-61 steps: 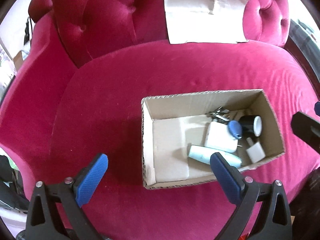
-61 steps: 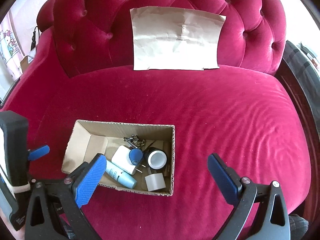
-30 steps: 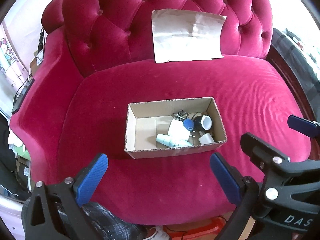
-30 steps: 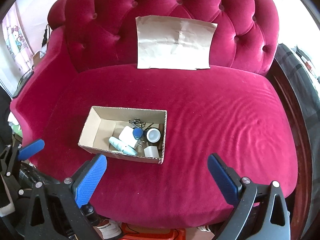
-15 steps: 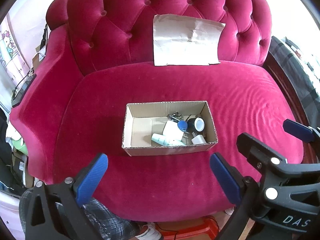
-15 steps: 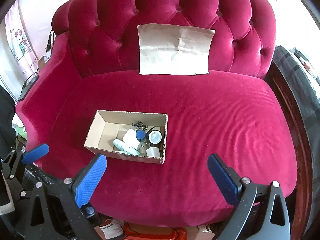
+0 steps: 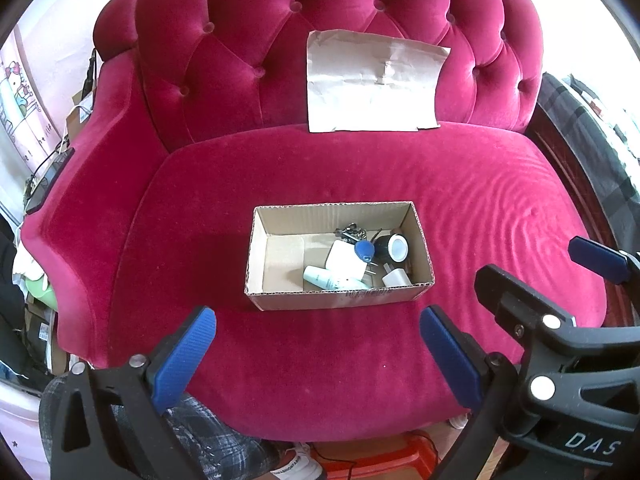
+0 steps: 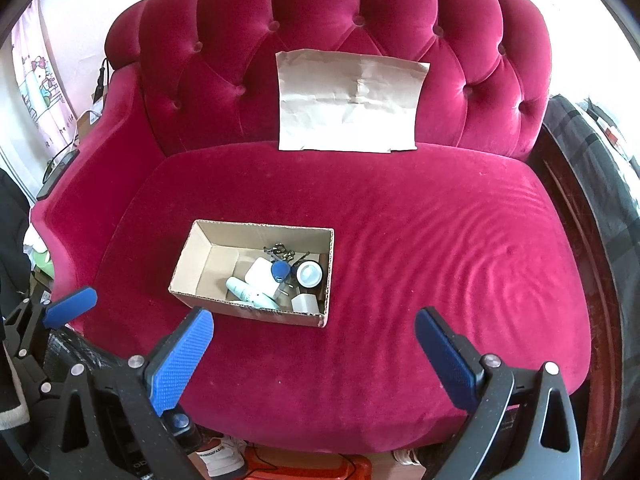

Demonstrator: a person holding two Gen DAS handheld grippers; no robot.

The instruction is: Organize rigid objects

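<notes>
An open cardboard box (image 7: pixel 280 298) (image 8: pixel 192 258) sits on the seat of a crimson velvet sofa. Its right half holds a pale green tube (image 7: pixel 326 280) (image 8: pixel 250 294), a white flat block (image 7: pixel 345 260) (image 8: pixel 262 276), a blue key fob (image 7: pixel 364 251) (image 8: pixel 280 271), keys (image 7: pixel 351 233), a black round pot with a white face (image 7: pixel 394 247) (image 8: pixel 309 273) and a small white cube (image 7: pixel 396 279) (image 8: pixel 304 303). My left gripper (image 7: pixel 316 344) is open and empty, above the seat's front, short of the box. My right gripper (image 8: pixel 314 346) is open and empty, right of the box.
A creased brown paper sheet (image 7: pixel 372 88) (image 8: pixel 348 100) leans on the tufted backrest. The sofa's left armrest (image 7: pixel 80 208) is beside clutter. A dark wooden edge (image 8: pixel 568 200) and a plaid cloth lie at the right. An orange stool (image 8: pixel 304 468) stands below the seat front.
Both grippers have pulled back and up from the box, so the whole sofa now shows. Both stay open and empty. The box and its contents have not moved.
</notes>
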